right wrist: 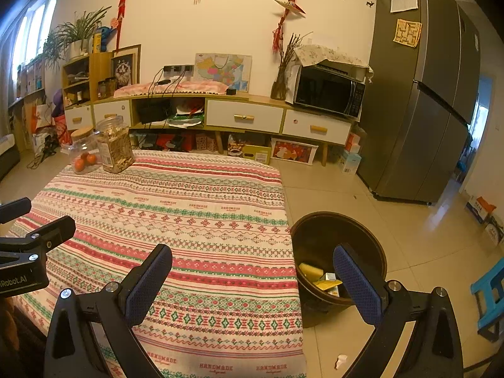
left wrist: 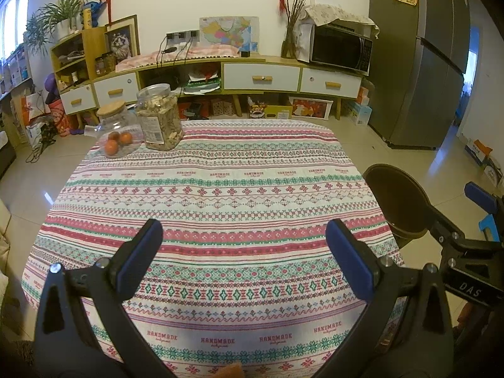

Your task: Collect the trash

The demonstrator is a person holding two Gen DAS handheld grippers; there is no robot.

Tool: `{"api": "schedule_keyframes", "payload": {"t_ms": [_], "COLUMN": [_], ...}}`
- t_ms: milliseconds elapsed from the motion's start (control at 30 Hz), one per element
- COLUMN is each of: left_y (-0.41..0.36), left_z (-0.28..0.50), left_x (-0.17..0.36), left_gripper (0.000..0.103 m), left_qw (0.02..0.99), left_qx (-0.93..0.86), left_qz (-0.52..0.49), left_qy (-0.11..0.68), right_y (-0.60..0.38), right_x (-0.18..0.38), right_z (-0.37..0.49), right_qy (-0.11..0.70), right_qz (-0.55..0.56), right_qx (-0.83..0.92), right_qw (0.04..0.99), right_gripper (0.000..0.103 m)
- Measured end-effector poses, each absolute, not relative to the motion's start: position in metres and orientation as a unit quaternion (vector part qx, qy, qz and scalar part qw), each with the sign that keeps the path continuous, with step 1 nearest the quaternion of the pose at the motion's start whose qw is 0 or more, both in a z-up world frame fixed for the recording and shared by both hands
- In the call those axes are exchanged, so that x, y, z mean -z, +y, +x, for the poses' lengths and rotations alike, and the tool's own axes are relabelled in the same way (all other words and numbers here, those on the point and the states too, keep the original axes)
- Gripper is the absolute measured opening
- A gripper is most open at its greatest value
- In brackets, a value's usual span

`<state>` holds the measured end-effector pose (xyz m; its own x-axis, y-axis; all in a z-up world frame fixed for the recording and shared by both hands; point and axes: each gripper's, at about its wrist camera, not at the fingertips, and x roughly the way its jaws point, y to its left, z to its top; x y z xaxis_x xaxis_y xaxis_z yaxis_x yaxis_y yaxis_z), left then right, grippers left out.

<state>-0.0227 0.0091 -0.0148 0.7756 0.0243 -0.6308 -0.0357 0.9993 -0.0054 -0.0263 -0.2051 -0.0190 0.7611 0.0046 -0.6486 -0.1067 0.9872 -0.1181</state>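
Nearest the cameras, the left gripper [left wrist: 244, 236] hangs over the near half of the table [left wrist: 220, 189], fingers spread wide, nothing between them. Right gripper [right wrist: 256, 263] straddles the table's right edge, fingers likewise wide and empty; one finger over the cloth, the other over the bin [right wrist: 371, 245].

Tablecloth [right wrist: 189, 220] is bare across the near and middle parts, so open room for moving there. A small orange-brown thing [left wrist: 228, 371] shows at the bottom edge of the left view; cannot tell what it is.

Bin stands on the floor just beside the table's right edge. Inside: a yellow sponge-like piece [right wrist: 310, 271], a yellow wrapper [right wrist: 327, 283] and a small carton [right wrist: 332, 289]. A white scrap [right wrist: 340, 360] lies on the floor tiles near the bin.

Far left corner of the table: a cork-lidded glass jar [left wrist: 118, 132] holding orange fruit, touching or just beside a taller clear jar [left wrist: 160, 119] of dry snacks.

Beyond the table: a low sideboard [left wrist: 261, 75], microwave [left wrist: 341, 48], fridge [left wrist: 419, 63].
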Motion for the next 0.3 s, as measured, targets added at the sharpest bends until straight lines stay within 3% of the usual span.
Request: {"api": "schedule_keyframes", "payload": {"t_ms": [300], "left_y": [0.0055], "left_z": [-0.0212], "left_x": [0.0168], "left_gripper": [0.103], "left_qw": [0.939], "left_qx": [-0.012], "left_qz": [-0.005], "left_qy": [0.344], "right_y": [-0.2029], "right_x": [0.0215], "right_z": [-0.0261], "right_qy": [0.349], "right_qz": [-0.076], "right_qx": [-0.029], "right_qw": [0.933], "right_gripper": [0.103]}}
